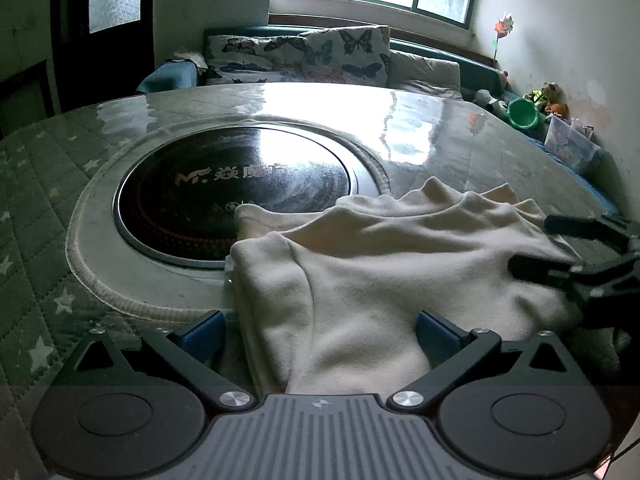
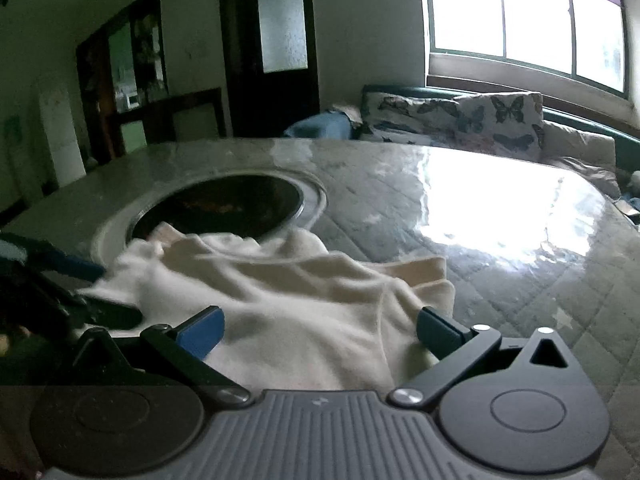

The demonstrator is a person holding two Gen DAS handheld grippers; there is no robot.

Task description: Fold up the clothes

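We see the cream garment point(image 1: 392, 264) bunched on the table point(image 1: 48, 184), partly over the round cooktop point(image 1: 224, 184). Our left gripper point(image 1: 320, 336) and right gripper point(image 2: 320, 332) both stand apart over it, gripping nothing. It looks soft, light and floppy, so we judge an edge or hem the best hold.

I saw one cream garment point(image 1: 384, 264) on one table point(image 1: 440, 136) with one round black cooktop point(image 1: 224, 196). I had two grippers, my left gripper point(image 1: 320, 336) and my right gripper point(image 2: 320, 332). Two butterfly cushions point(image 1: 308, 54) sat behind.

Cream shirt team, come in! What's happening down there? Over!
Left tongs open, low over the cream shirt. Right tongs open too. Shirt rumpled on the table, one edge overlapping the round black cooktop. Nothing blocking.
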